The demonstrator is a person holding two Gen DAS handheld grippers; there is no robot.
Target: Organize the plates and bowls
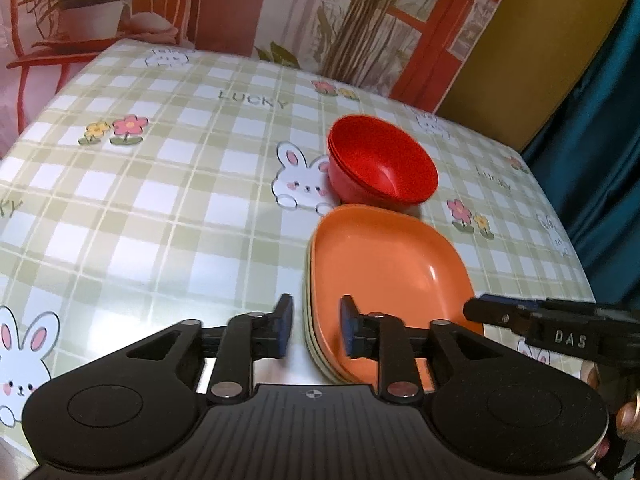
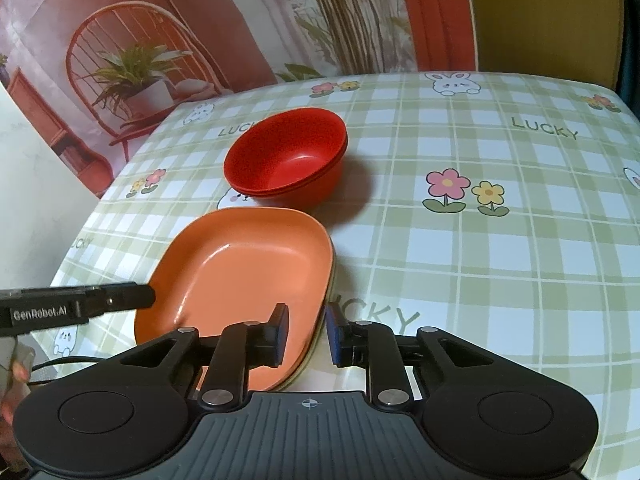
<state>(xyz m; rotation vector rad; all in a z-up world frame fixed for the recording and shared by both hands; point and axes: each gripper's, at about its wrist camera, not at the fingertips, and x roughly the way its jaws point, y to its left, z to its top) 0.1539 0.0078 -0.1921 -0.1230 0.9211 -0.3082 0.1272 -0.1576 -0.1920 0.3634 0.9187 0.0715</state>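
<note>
On the checked tablecloth (image 1: pixel 168 200) a stack of plates (image 1: pixel 384 280), orange one on top, sits just in front of a stack of red bowls (image 1: pixel 380 164), the two stacks almost touching. The left gripper (image 1: pixel 316 328) straddles the stack's left rim with its jaws slightly apart, pads clear of the plates. The right gripper (image 2: pixel 306 334) does the same at the right rim, jaws narrowly parted and not pinching anything.
</note>
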